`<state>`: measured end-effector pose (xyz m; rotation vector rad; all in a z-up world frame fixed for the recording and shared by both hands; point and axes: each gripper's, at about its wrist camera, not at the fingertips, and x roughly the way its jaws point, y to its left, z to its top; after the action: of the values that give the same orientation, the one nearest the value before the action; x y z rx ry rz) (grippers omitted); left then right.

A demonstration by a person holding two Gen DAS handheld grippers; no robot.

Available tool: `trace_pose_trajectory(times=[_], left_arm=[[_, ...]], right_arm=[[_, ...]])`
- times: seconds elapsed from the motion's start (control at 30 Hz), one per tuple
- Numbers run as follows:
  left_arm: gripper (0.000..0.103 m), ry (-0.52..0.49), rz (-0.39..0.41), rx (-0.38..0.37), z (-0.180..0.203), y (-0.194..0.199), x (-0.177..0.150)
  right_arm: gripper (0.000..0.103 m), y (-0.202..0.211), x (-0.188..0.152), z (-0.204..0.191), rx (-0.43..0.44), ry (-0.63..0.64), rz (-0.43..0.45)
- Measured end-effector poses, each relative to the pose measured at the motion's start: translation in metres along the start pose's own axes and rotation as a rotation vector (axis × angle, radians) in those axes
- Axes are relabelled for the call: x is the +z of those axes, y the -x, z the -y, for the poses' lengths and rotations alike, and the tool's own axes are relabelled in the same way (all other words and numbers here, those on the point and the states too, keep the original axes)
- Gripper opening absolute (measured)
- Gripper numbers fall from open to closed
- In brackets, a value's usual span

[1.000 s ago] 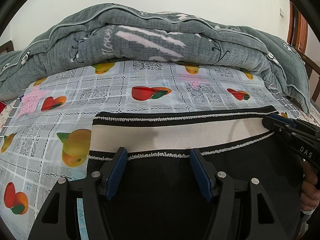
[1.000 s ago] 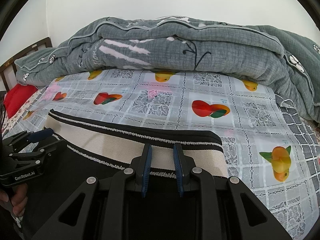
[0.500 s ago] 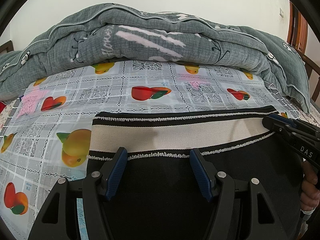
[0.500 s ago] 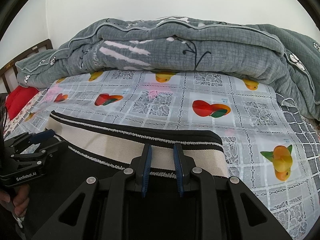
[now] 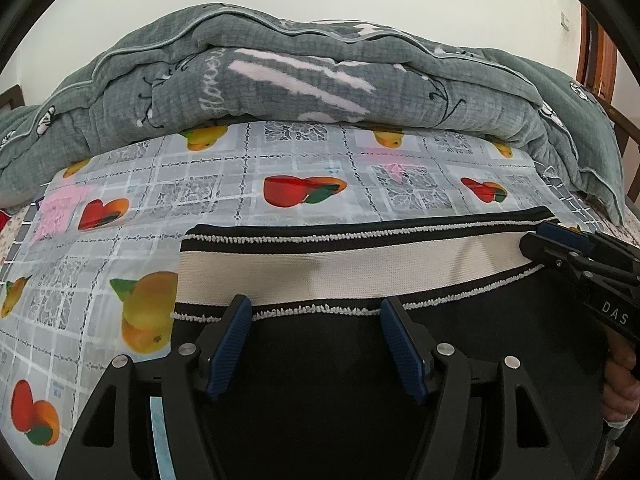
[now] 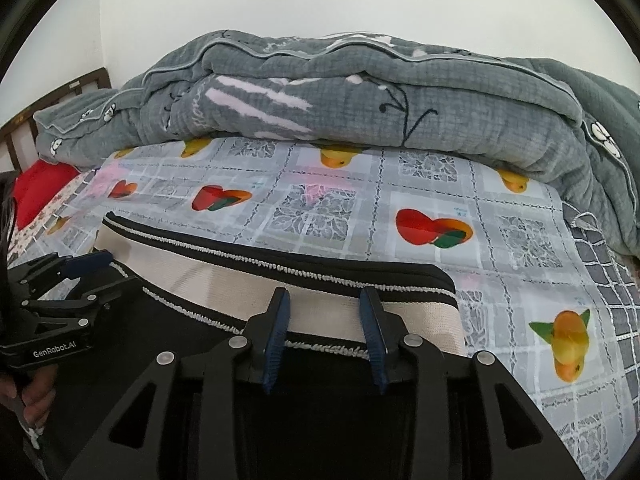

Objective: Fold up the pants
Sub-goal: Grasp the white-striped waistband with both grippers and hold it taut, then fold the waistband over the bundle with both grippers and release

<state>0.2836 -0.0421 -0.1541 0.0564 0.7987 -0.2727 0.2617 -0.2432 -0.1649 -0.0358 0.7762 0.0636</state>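
Black pants [image 5: 320, 368] with a cream waistband [image 5: 340, 268] edged in black and white trim lie flat on the fruit-print sheet [image 5: 248, 196]. My left gripper [image 5: 316, 316] is open, its blue pads just short of the waistband near the pants' left end. My right gripper [image 6: 324, 312] is open over the waistband [image 6: 240, 284] near the right end. Each gripper shows in the other's view: the right one [image 5: 560, 248] at the far right, the left one [image 6: 80, 276] at the far left.
A rolled grey quilt [image 5: 320, 80] lies across the back of the bed, against a white wall. A red cloth [image 6: 40, 188] sits at the left edge. Wooden bed frame [image 5: 596, 52] shows at the right.
My right gripper's jaws have opened wider over the waistband. The left gripper and the pants have not moved.
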Motion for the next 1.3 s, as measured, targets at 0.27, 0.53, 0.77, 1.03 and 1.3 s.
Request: trace_pose_trajectory(times=[0.27, 0.53, 0.77, 1.03, 1.3], left_arm=[[0.066, -0.005, -0.005, 0.001, -0.006, -0.017, 0.016], [0.066, 0.003, -0.004, -0.004, -0.011, -0.028, 0.025], [0.067, -0.006, -0.016, 0.001, -0.012, -0.029, 0.027], [0.081, -0.070, -0.122, -0.005, -0.007, 0.024, -0.014], [0.081, 0.041, -0.014, -0.042, -0.002, 0.108, -0.106]], right_arm=[[0.037, -0.015, 0.013, 0.000, -0.008, -0.006, 0.003], [0.038, -0.029, 0.026, 0.002, 0.000, -0.020, 0.004], [0.038, -0.033, 0.030, -0.001, -0.015, -0.006, -0.012], [0.045, 0.015, 0.012, 0.003, 0.009, 0.007, -0.103], [0.046, 0.094, -0.090, 0.003, 0.009, -0.070, -0.066]])
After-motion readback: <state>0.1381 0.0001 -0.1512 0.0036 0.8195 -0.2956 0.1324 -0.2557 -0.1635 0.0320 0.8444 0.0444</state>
